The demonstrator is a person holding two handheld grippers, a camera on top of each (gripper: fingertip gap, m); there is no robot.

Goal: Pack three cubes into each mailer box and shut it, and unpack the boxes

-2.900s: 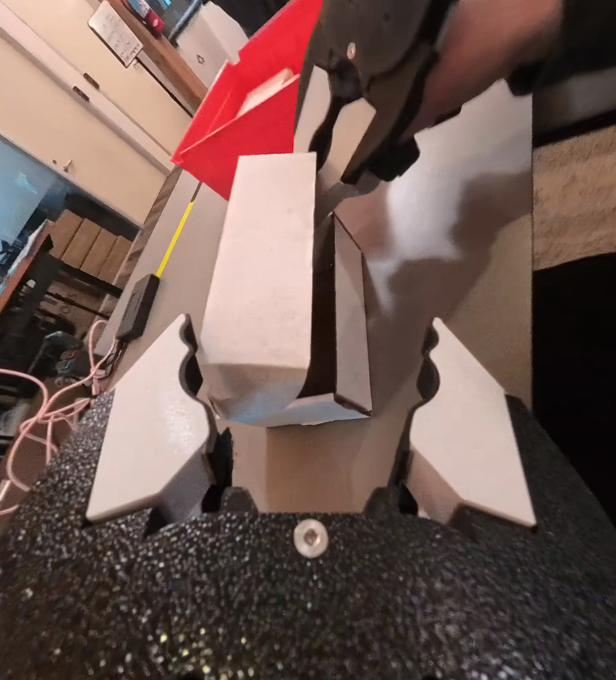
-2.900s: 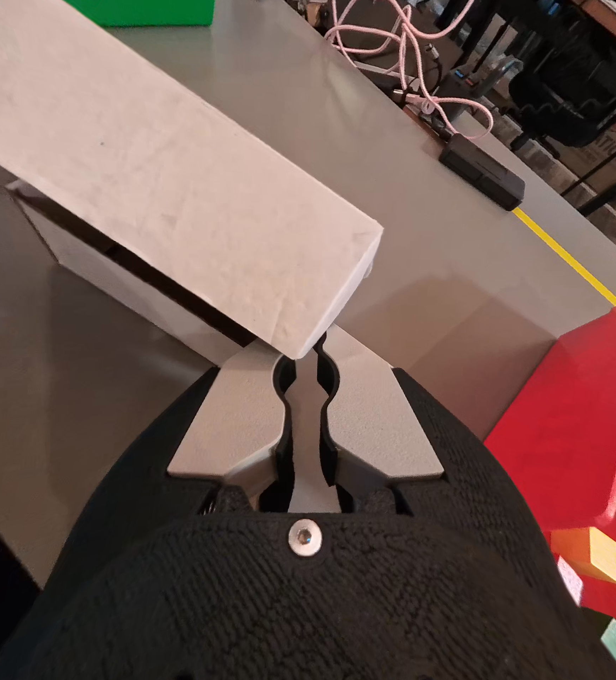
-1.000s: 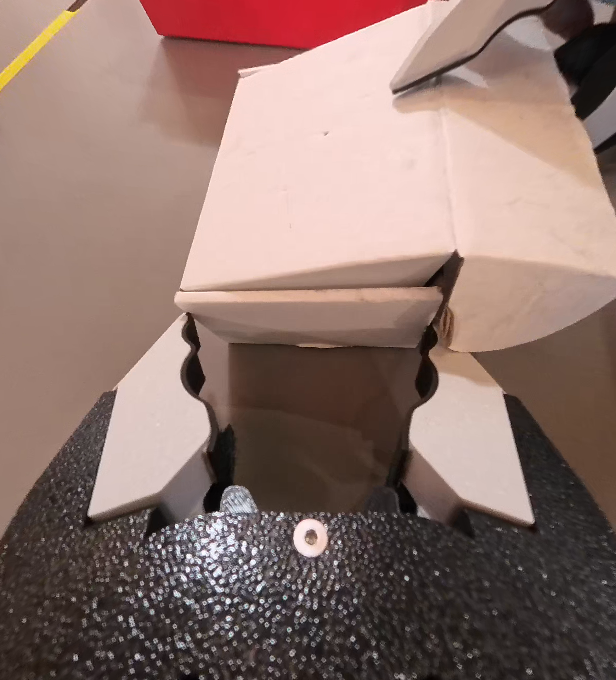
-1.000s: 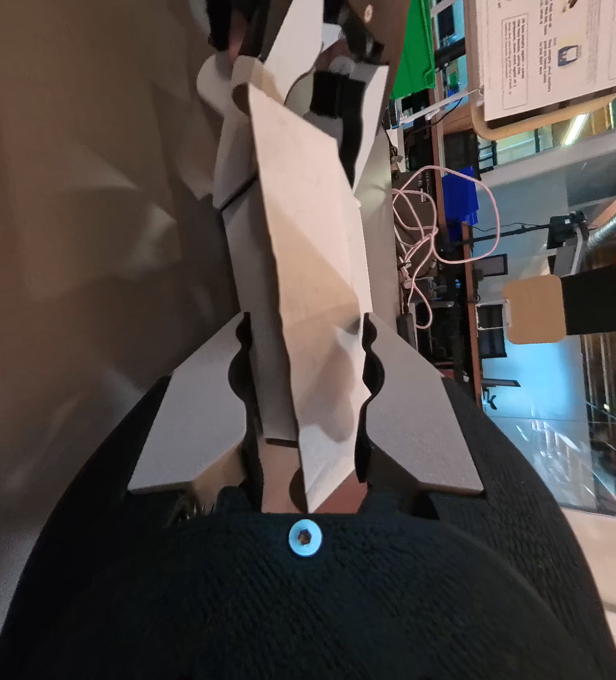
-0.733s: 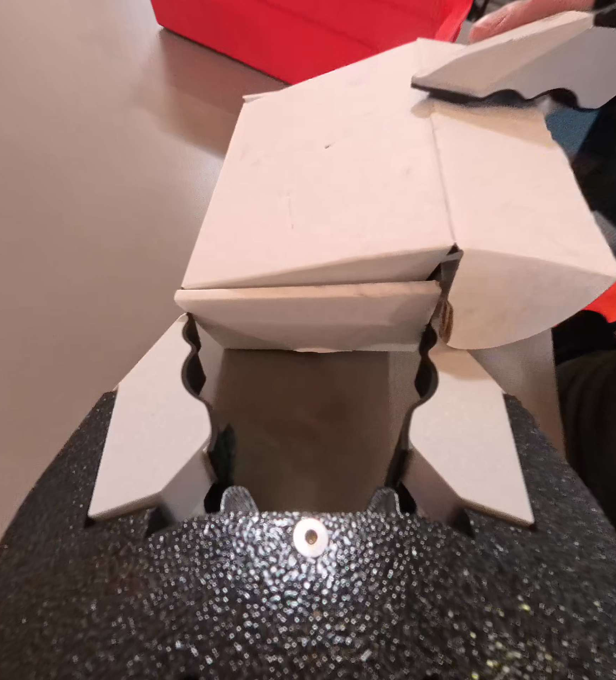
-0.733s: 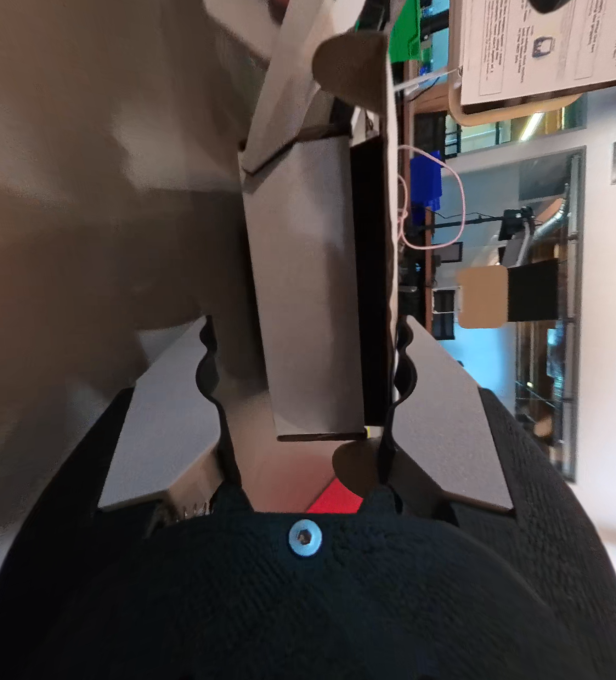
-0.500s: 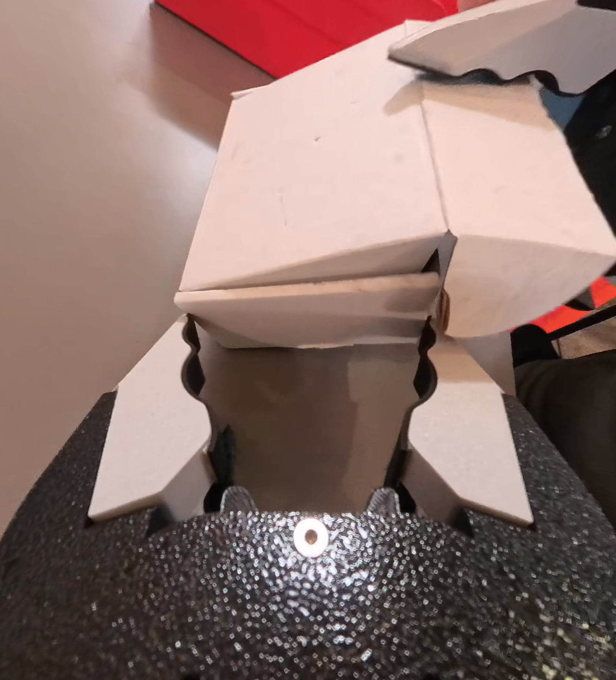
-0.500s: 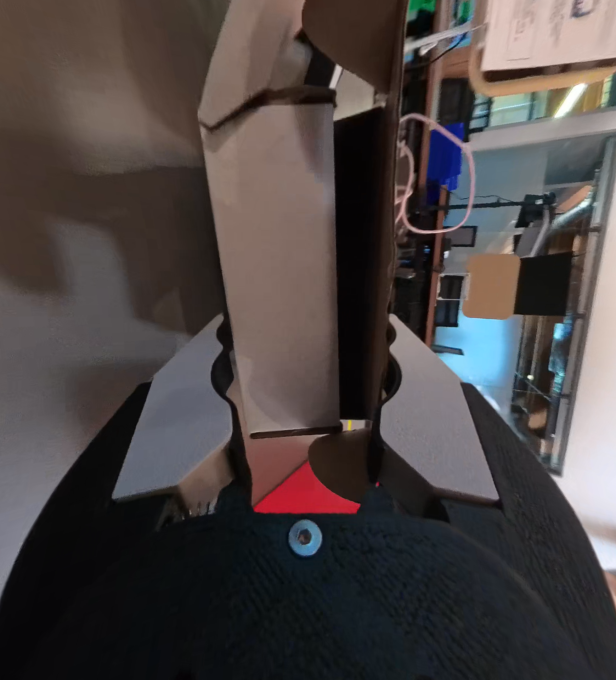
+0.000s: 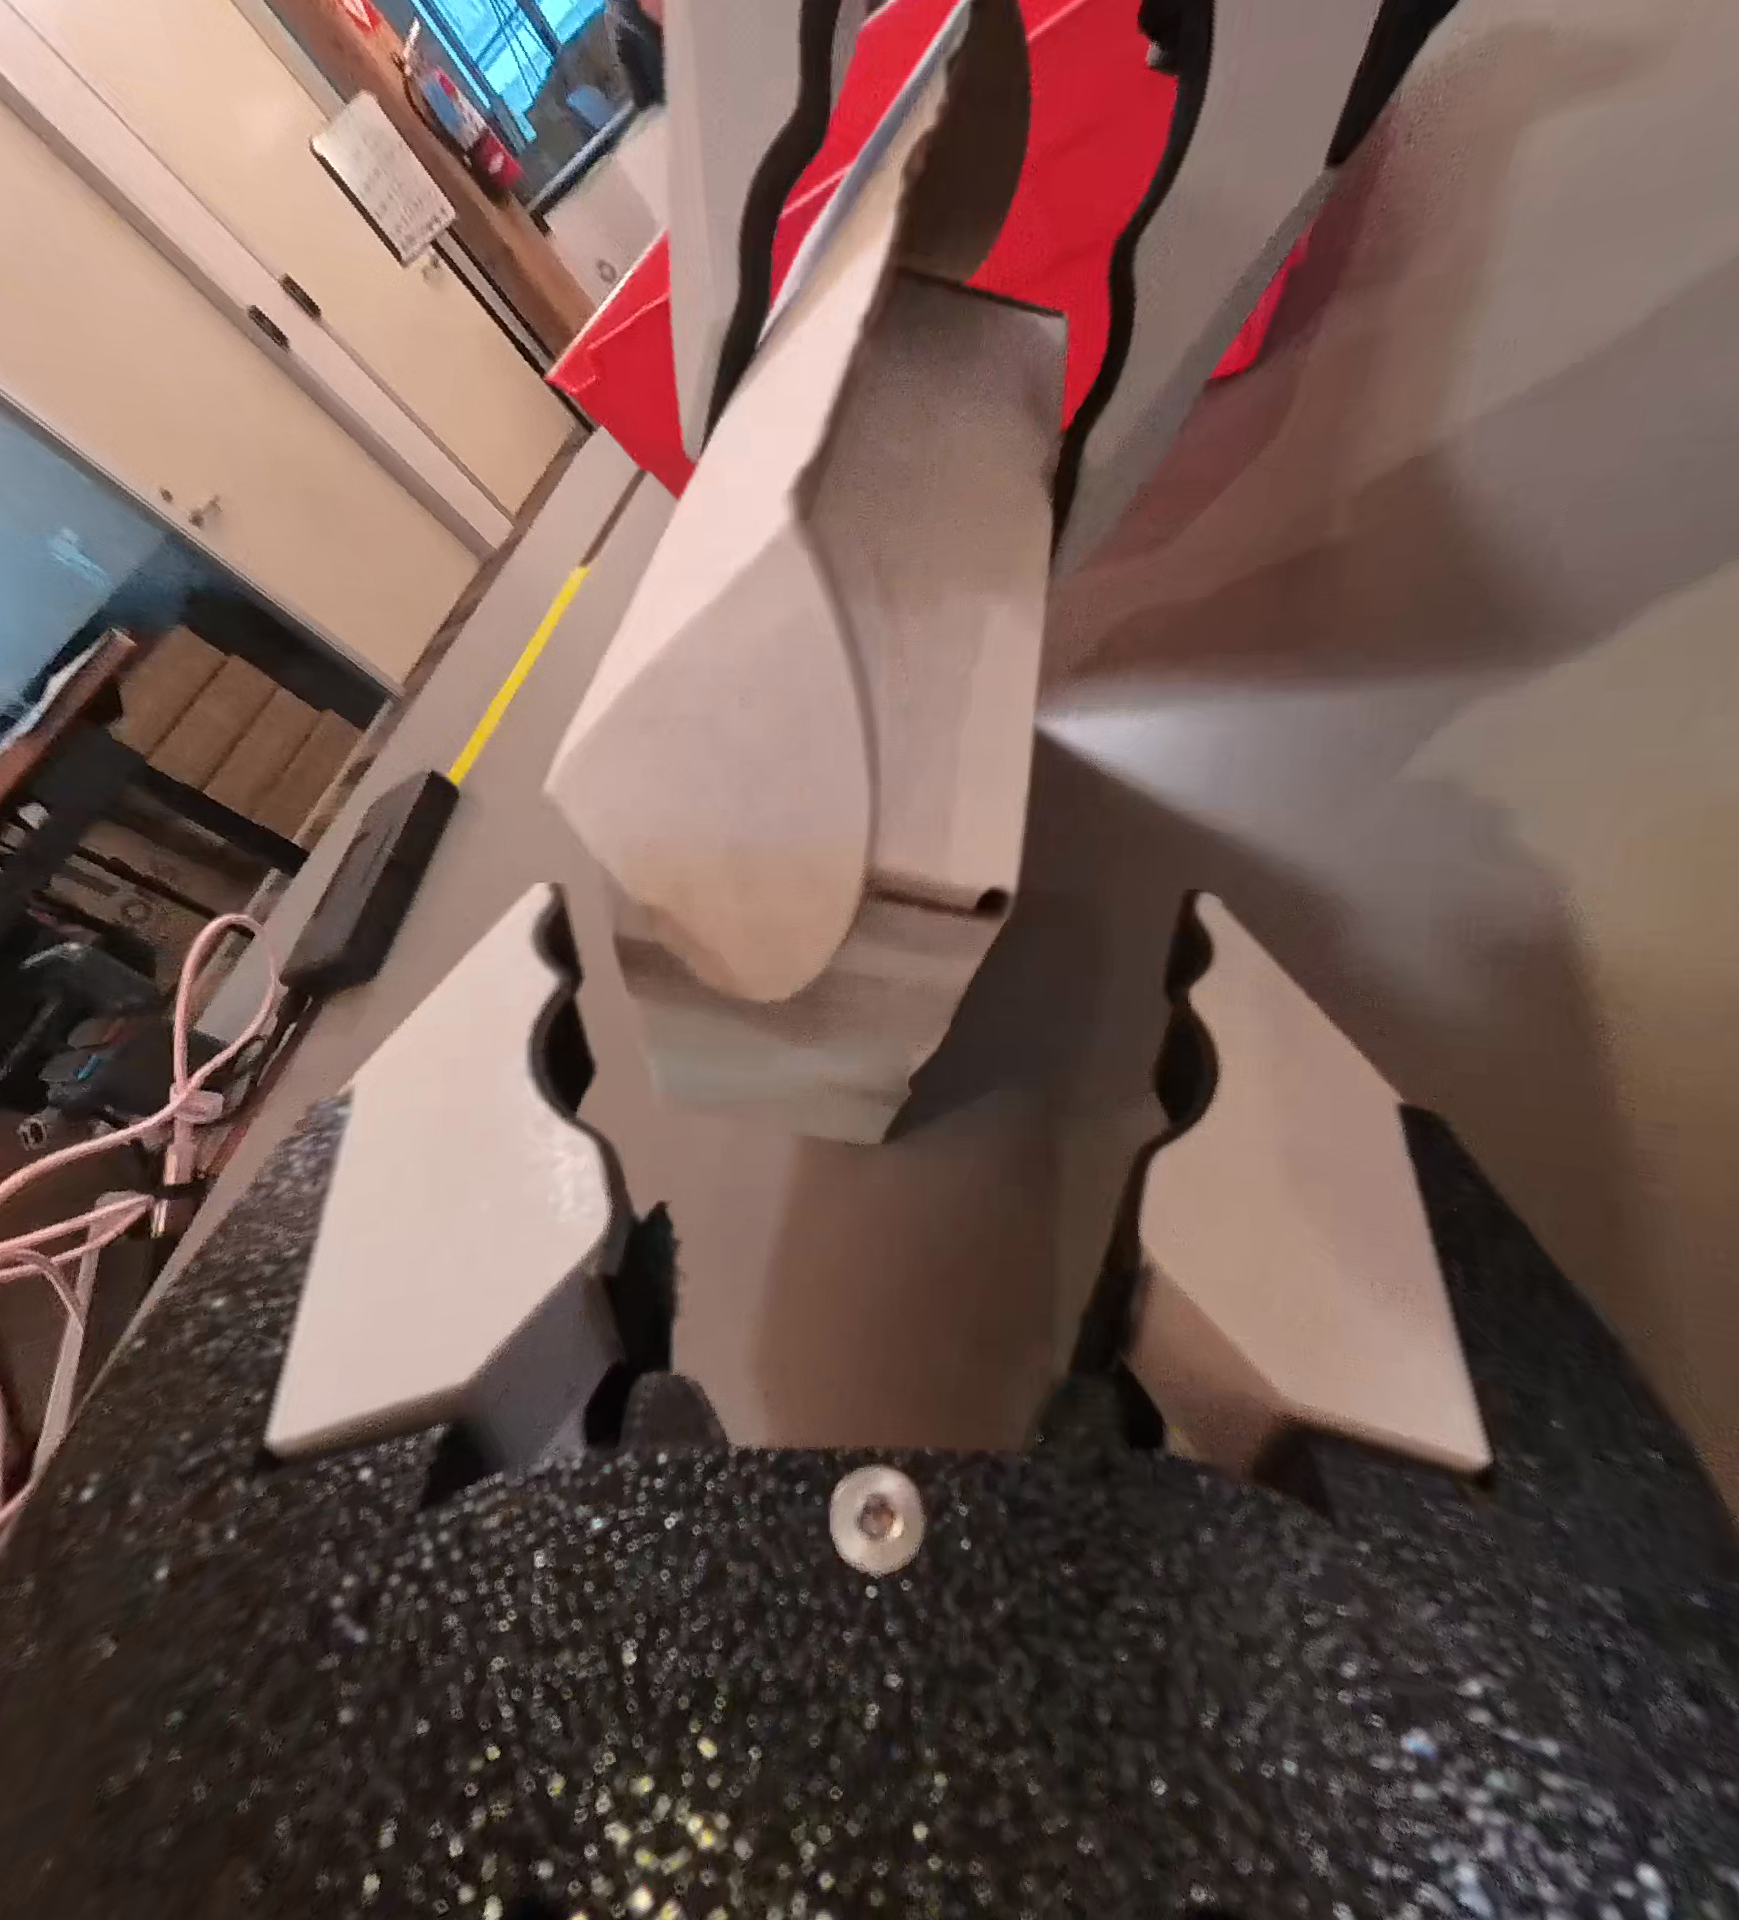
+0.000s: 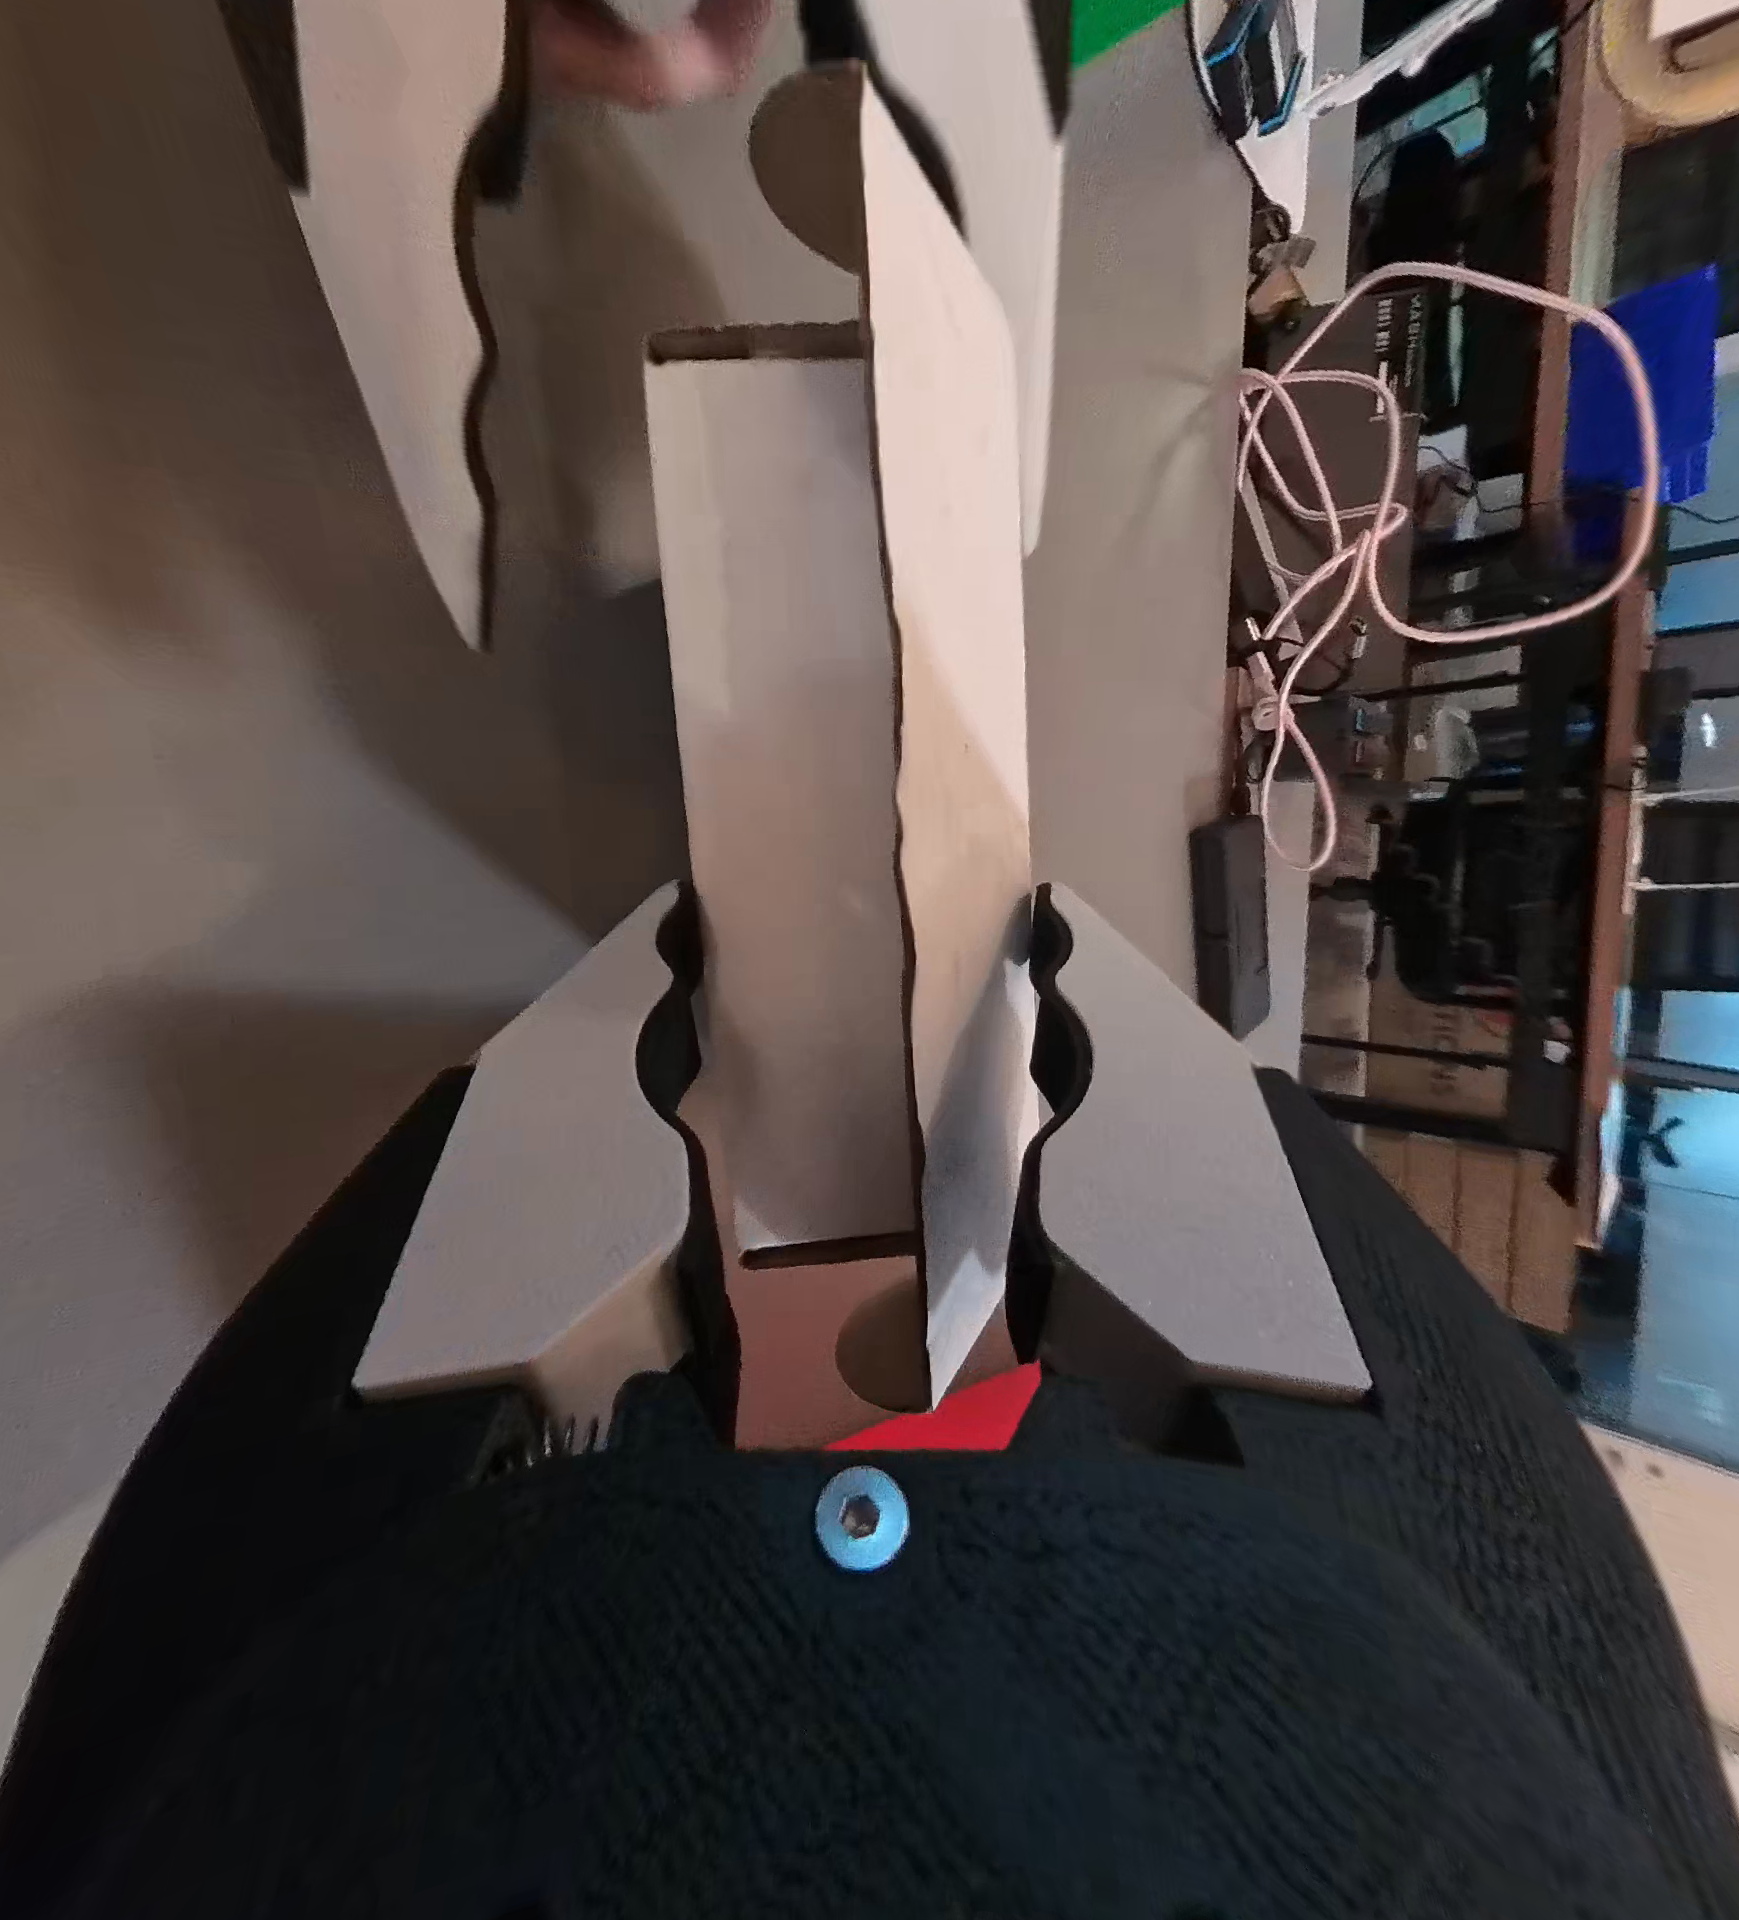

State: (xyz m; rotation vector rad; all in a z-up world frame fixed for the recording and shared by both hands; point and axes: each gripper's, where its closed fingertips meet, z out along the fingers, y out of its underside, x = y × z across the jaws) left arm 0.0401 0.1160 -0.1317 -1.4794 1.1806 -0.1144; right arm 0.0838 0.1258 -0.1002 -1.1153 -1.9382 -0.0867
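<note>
The right tongs (image 10: 860, 1049) are pinching a white corrugated-cardboard mailer box (image 10: 792, 790) turned on edge, both wavy black pads (image 10: 673, 1029) pressing against its flat faces. The box's lid is sitting nearly shut, a thin dark seam running along its length, so whatever it is carrying is staying hidden. Rounded brown flap ends are poking out at both ends of the box. In the left wrist view the left tongs (image 9: 870, 997) are standing spread wide, the near end of the same box (image 9: 792, 790) hanging between their grey fingers (image 9: 460, 1174) without touching either. Motion blur is smearing the grey bench (image 9: 1467, 831) on the right. Farther off, a red plastic bin (image 9: 626, 384) is showing behind the box, its contents blocked from sight, and pink cables (image 9: 65, 1195) are trailing off the bench edge
</note>
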